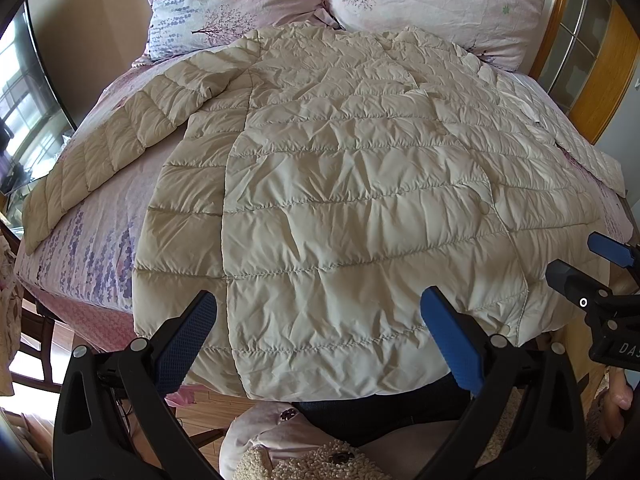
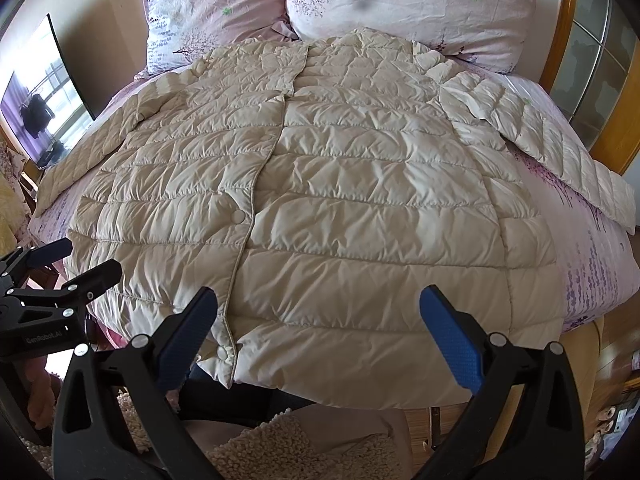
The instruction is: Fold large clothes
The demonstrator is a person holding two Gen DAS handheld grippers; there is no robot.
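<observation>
A cream quilted down coat (image 1: pixel 340 184) lies flat and spread out on the bed, front side up, collar toward the pillows, hem hanging over the near edge. It also shows in the right wrist view (image 2: pixel 340 184), its snap placket running down the middle. Its left sleeve (image 1: pixel 96 160) stretches out to the left; its right sleeve (image 2: pixel 552 148) stretches to the right. My left gripper (image 1: pixel 318 336) is open and empty above the hem. My right gripper (image 2: pixel 318 336) is open and empty above the hem; it also shows at the right edge of the left wrist view (image 1: pixel 588 260).
The bed has a pink floral sheet (image 1: pixel 92 248) and two floral pillows (image 1: pixel 432 0) at the head. A wooden frame (image 2: pixel 568 40) stands at the right. A dark screen (image 2: pixel 44 100) stands on the left. Wooden floor and a fluffy garment (image 2: pixel 288 452) lie below the near edge.
</observation>
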